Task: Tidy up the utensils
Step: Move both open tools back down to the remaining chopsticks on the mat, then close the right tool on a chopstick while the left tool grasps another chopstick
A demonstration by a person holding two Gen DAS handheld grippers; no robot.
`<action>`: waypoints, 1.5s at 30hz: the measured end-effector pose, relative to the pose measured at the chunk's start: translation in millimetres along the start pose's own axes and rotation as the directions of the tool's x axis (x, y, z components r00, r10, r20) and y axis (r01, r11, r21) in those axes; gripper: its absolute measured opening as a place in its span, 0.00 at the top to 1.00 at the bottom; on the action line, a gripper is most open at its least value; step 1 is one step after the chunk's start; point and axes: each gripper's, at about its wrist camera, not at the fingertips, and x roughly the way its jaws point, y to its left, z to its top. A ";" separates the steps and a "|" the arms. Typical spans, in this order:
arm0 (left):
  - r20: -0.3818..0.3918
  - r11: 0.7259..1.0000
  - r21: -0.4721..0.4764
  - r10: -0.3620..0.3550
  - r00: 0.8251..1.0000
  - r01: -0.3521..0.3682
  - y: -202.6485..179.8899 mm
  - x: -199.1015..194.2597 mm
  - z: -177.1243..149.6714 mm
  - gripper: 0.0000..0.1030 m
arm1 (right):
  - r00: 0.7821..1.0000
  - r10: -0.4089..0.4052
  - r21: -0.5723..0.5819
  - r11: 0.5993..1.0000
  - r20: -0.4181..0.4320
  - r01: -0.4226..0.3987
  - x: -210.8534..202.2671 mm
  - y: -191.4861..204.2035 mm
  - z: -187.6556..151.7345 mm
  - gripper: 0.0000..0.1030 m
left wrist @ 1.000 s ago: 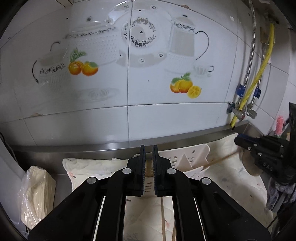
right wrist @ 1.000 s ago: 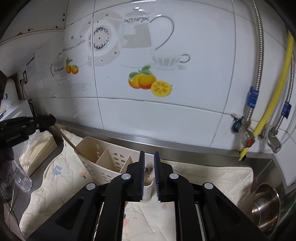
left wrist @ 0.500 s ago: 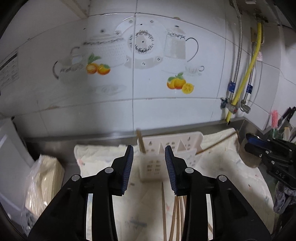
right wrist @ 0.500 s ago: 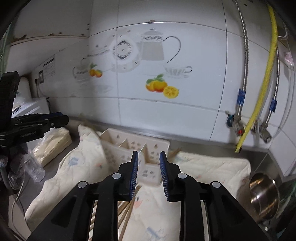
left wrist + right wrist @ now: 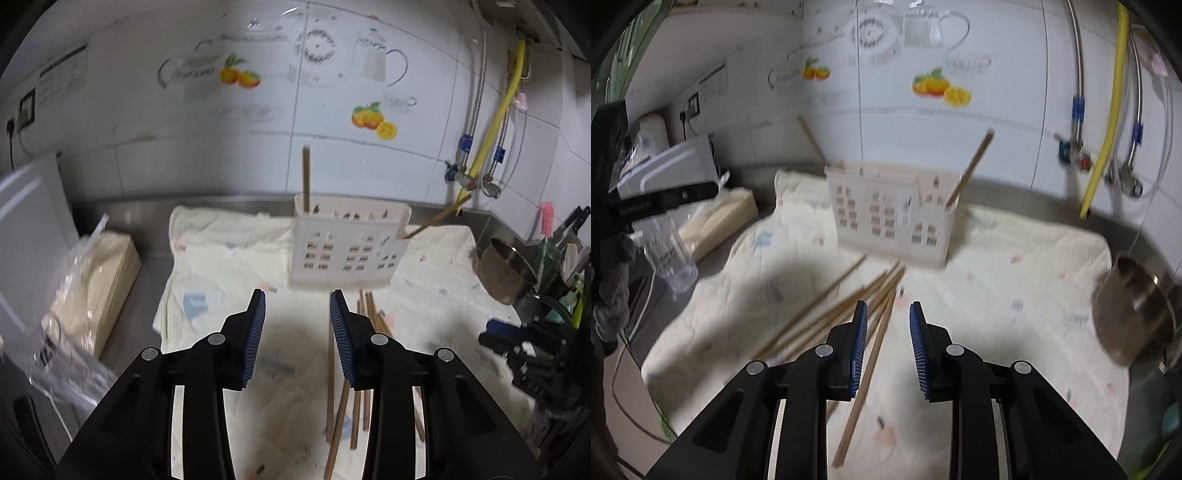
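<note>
Chopsticks (image 5: 871,314) lie loose on the cloth (image 5: 1015,295) before the holder (image 5: 890,218), long axes running toward it, just under the right claw (image 5: 888,343); both claws, left claw (image 5: 297,336) included, gape empty.

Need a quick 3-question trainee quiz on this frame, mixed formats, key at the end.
1. True or false: both chopsticks standing in the utensil caddy share one compartment.
2. Where do the loose chopsticks lie? A) on the quilted cloth B) in the steel pot C) on the bare counter
3. Fill in: neither the left claw nor the right claw holds a ____.

Key: 1 false, they stand at opposite ends; 2 A; 3 chopstick.
</note>
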 end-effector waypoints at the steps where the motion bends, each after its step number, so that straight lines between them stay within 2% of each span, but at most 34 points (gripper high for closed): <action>1: -0.003 1.000 -0.002 0.003 1.000 -0.003 0.5 0.4 -2.8 0.64 | 1.000 0.004 0.002 1.000 -0.015 -0.004 2.8 2.1 -7.4 0.77; 13: -0.046 0.999 -0.041 0.030 0.998 -0.032 8.0 9.8 -31.9 0.64 | 0.984 0.054 0.036 0.998 -0.169 -0.049 39.4 21.3 -73.2 0.77; 21: -0.073 0.998 -0.047 0.030 0.997 -0.034 7.0 18.0 -42.8 0.64 | 0.971 0.061 0.059 0.997 -0.230 -0.049 56.9 22.0 -92.3 0.80; 29: -0.093 0.998 -0.048 0.022 0.995 -0.027 3.7 22.7 -51.1 0.64 | 0.970 0.046 0.062 0.998 -0.238 -0.032 61.4 21.3 -93.6 0.83; 36: -0.122 0.999 -0.040 0.013 0.992 -0.018 -0.9 29.3 -60.7 0.64 | 0.973 -0.030 -0.015 1.000 -0.229 0.027 61.2 32.4 -95.9 0.88; 45: -0.194 0.999 -0.011 -0.031 0.981 0.030 -14.8 48.1 -83.8 0.64 | 0.982 -0.040 0.009 0.999 -0.182 0.042 46.6 22.9 -87.6 0.92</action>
